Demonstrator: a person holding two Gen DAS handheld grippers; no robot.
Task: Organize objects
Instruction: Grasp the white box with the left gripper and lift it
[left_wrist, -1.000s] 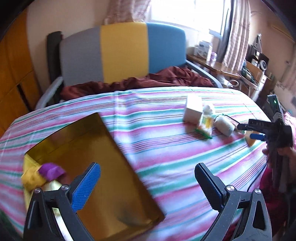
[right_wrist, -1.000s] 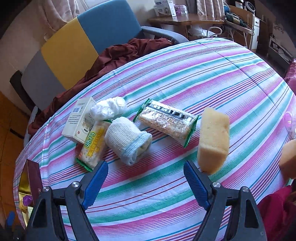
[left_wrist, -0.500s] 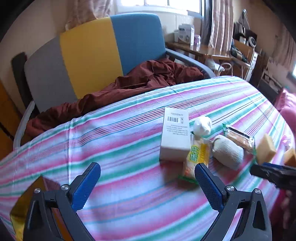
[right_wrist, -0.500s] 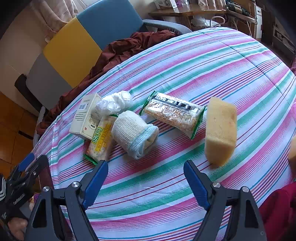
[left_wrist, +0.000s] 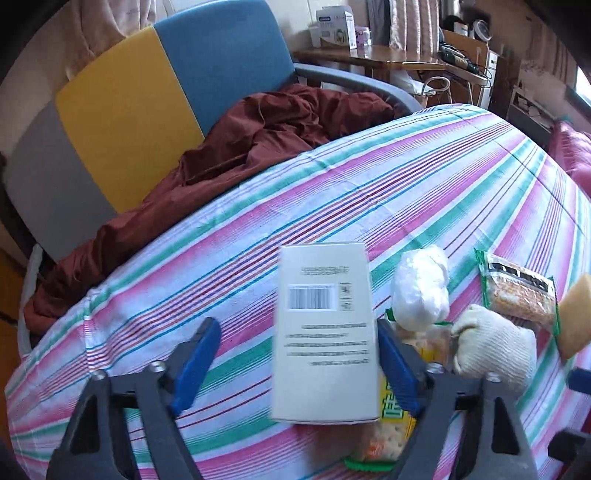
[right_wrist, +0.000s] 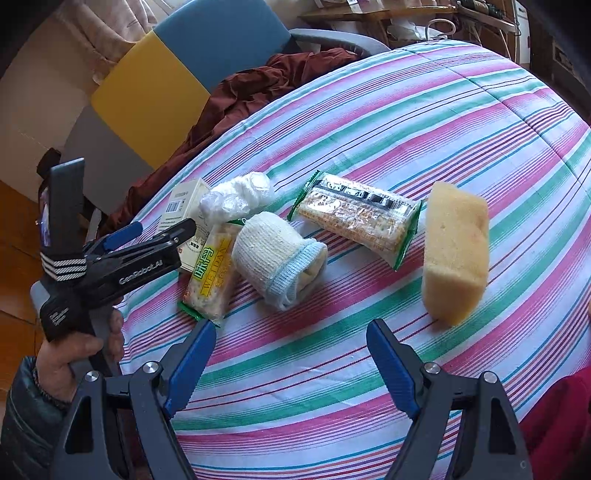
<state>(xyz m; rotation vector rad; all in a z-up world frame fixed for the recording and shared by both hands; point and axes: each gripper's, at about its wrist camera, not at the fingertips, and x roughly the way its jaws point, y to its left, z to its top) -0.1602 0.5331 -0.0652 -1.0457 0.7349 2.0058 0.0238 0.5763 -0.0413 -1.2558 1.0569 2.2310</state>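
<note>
Currently my left gripper (left_wrist: 295, 362) spreads apart around the white box (left_wrist: 325, 332), contact possibly at 3 o'clock; my right gripper (right_wrist: 291, 354) hangs apart, sponge (right_wrist: 454, 251) at 1 o'clock.

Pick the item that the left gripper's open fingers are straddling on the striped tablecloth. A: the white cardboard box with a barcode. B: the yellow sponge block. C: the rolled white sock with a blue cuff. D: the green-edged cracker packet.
A: in the left wrist view the white cardboard box with a barcode sits between the open left gripper fingers, and the right wrist view shows that gripper's fingers reaching around it.
</note>
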